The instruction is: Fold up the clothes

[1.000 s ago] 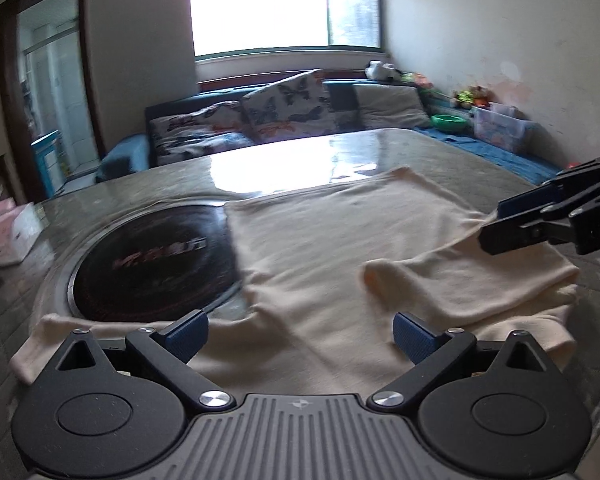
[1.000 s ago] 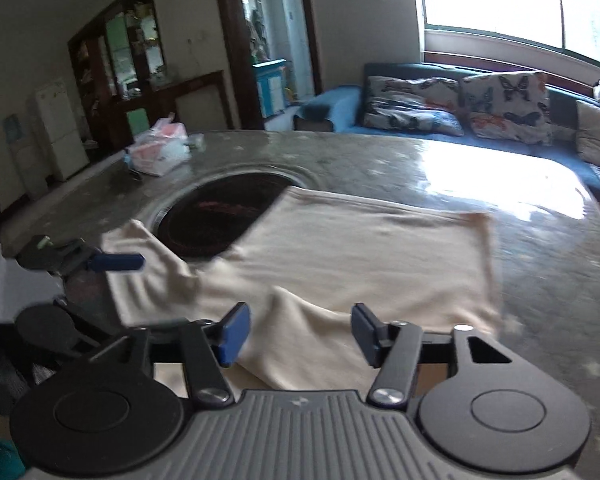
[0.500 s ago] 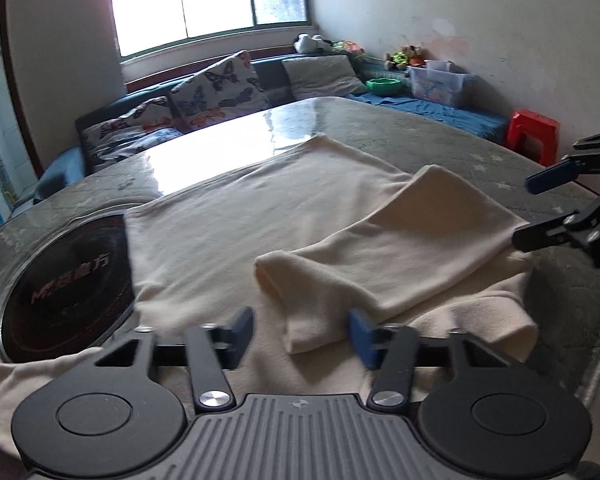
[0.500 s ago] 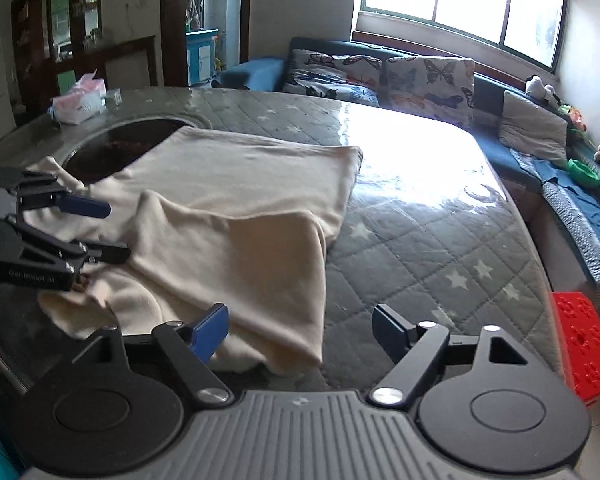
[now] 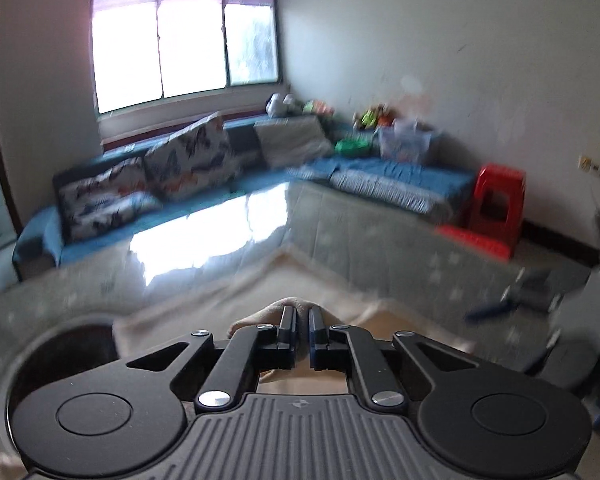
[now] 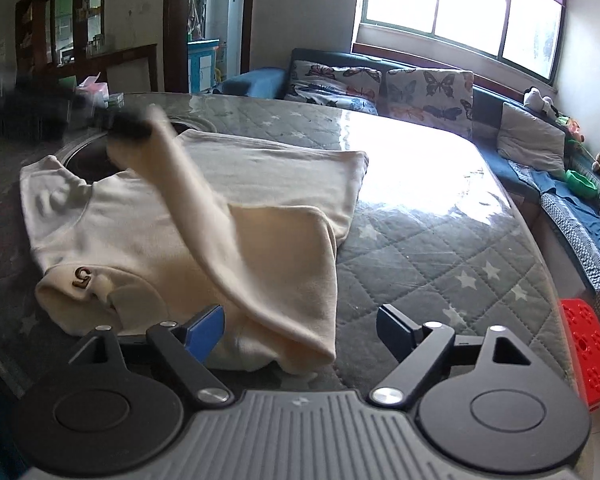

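Note:
A cream sweater with a brown "5" patch lies spread on the quilted grey table. My left gripper is shut on the end of its sleeve. In the right wrist view that same left gripper is a dark blur at the upper left, holding the sleeve lifted diagonally over the body. My right gripper stands open at the sweater's near edge, with folded cloth low between its fingers but not pinched. In the left wrist view the right gripper is blurred at the right.
A round dark hotplate is set into the table under the sweater's far left part. A pink tissue box stands at the back left. A red stool sits beside the table's right edge, and a blue sofa with butterfly cushions lies beyond.
My left gripper has shut on the sleeve end and raised it off the sweater, moving fast. My right gripper stays open and now sits lower at the sweater's near edge.

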The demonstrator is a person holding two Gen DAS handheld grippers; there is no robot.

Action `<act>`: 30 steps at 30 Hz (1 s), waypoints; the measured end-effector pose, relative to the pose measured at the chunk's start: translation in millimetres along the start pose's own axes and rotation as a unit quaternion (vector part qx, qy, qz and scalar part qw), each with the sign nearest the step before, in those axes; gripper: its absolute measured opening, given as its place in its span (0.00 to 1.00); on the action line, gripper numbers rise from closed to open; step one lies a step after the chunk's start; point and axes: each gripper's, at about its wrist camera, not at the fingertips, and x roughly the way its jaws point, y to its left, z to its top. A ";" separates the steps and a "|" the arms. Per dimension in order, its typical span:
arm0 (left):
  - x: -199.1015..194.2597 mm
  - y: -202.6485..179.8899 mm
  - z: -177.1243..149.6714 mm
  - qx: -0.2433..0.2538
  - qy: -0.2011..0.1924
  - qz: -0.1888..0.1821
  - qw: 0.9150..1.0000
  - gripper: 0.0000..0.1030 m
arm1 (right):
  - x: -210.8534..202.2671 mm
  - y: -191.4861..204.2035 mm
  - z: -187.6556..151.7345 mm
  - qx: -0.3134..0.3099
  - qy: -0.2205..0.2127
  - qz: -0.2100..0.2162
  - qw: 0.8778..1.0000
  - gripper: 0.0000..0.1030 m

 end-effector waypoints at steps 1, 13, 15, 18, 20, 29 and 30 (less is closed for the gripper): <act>-1.7 -2.1 8.5 0.005 -0.009 -0.003 1.000 0.06 | 1.3 1.0 0.3 -0.001 -0.002 -0.002 1.000 0.83; -15.4 -1.6 16.5 0.014 -0.039 -0.009 0.999 0.06 | 1.3 -7.4 -3.1 0.023 -0.018 -0.076 0.997 0.83; -14.6 4.0 0.3 0.006 -0.021 -0.004 1.000 0.06 | 0.0 -13.4 -7.3 0.027 -0.011 -0.092 0.995 0.83; -13.4 12.4 -24.0 -0.005 0.006 0.004 1.000 0.06 | -2.1 -19.4 -12.8 0.031 -0.003 -0.105 0.994 0.84; -12.6 18.0 -40.2 -0.013 0.025 0.010 1.000 0.06 | -3.6 -20.8 -14.8 0.030 0.001 -0.105 0.994 0.87; -11.3 38.9 -101.9 -0.043 0.095 0.031 0.994 0.11 | -8.6 -12.7 -14.9 -0.011 0.026 -0.084 0.996 0.88; -12.4 39.5 -103.6 -0.045 0.097 0.031 0.994 0.11 | -11.0 -13.1 -15.6 -0.011 0.028 -0.080 0.996 0.88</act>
